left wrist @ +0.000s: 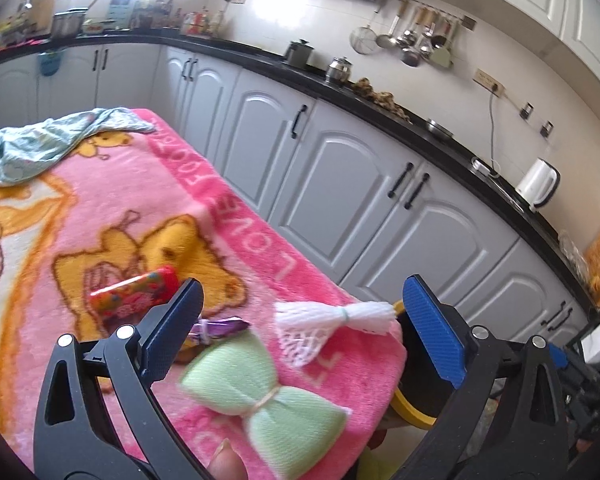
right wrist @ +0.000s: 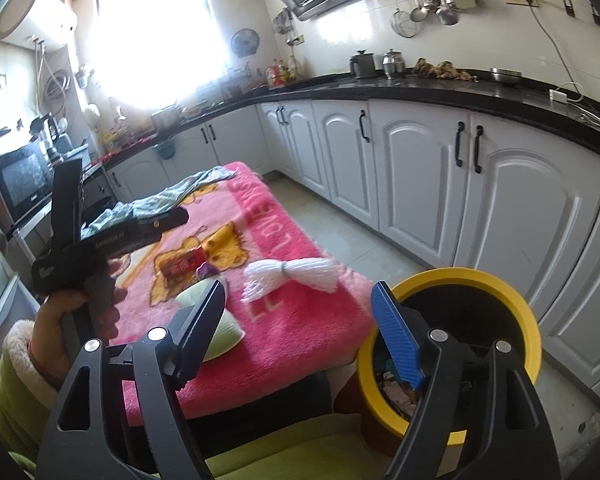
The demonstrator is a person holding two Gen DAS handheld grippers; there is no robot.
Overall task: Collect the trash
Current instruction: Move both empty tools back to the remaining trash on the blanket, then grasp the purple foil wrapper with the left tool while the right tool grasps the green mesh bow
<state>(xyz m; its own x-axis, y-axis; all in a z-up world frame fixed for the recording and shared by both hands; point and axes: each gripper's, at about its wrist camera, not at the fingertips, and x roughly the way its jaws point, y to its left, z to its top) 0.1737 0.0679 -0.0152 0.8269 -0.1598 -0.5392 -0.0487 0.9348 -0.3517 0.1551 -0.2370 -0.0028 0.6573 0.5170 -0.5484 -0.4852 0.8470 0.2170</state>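
Nearest the left wrist camera, the left gripper (left wrist: 300, 320) has its jaws spread wide and holds nothing. Between them lies a pale green foam net (left wrist: 266, 388) tied at the middle into a bow; its long axis runs from near the left jaw down toward the lower right. Just beyond it a purple wrapper (left wrist: 220, 327) lies crumpled, partly hidden by the left jaw.

The right gripper (right wrist: 300, 332) also has its jaws spread and empty, over the near edge of the tabletop, its right jaw in front of the yellow-rimmed trash bin (right wrist: 460, 360), which stands just beside the tabletop and holds scraps.

Farther on, a white foam net (left wrist: 336, 326) bound at its waist lies across the pink blanket's (left wrist: 140, 208) border, its long axis toward the bin. A red candy wrapper (left wrist: 134, 292) lies left of it, tilted up to the right; its print is unreadable. The border reads "LOVE FOR", partly cut off. At the far end lies a blue-green cloth (left wrist: 40, 144).
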